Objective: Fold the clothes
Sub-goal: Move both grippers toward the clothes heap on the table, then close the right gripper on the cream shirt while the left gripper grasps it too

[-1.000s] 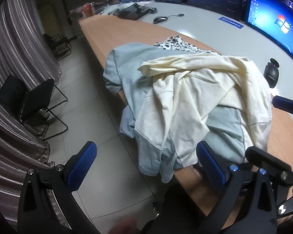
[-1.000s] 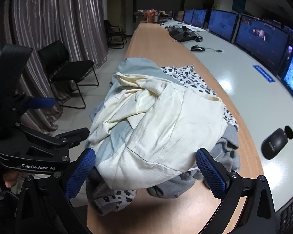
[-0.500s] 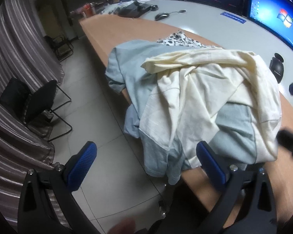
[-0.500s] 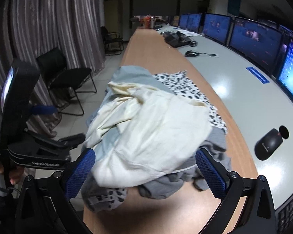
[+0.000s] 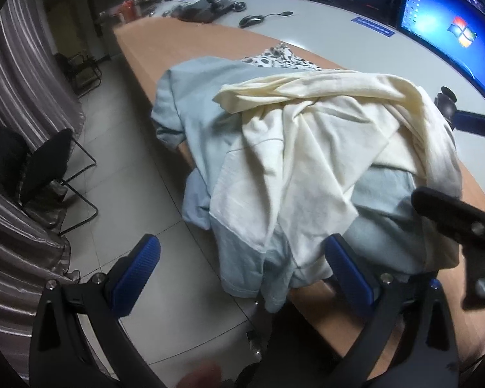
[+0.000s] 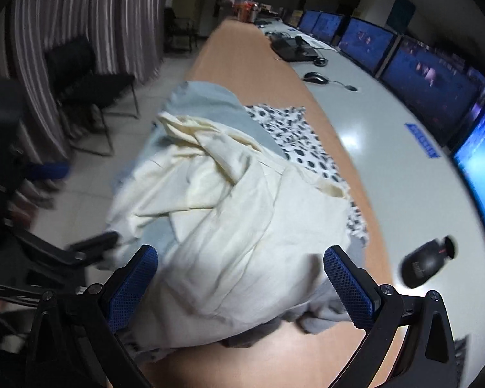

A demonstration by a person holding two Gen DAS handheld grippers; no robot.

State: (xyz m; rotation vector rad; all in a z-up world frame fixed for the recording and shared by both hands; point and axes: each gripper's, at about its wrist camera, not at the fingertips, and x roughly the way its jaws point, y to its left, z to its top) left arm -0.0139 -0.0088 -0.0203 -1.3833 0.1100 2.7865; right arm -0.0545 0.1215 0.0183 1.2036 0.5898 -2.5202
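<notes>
Both my tongs gape wide, nothing held. Left gripper (image 5: 241,270) sits low centre of its frame, at the hanging hem of the clothes pile (image 5: 307,168); right gripper (image 6: 241,286) hovers just before the cream shirt (image 6: 242,226) on top. Pile fills mid-frame on the wooden table (image 6: 242,51), draping over its edge. Black mouse (image 6: 426,263) lower right.
</notes>
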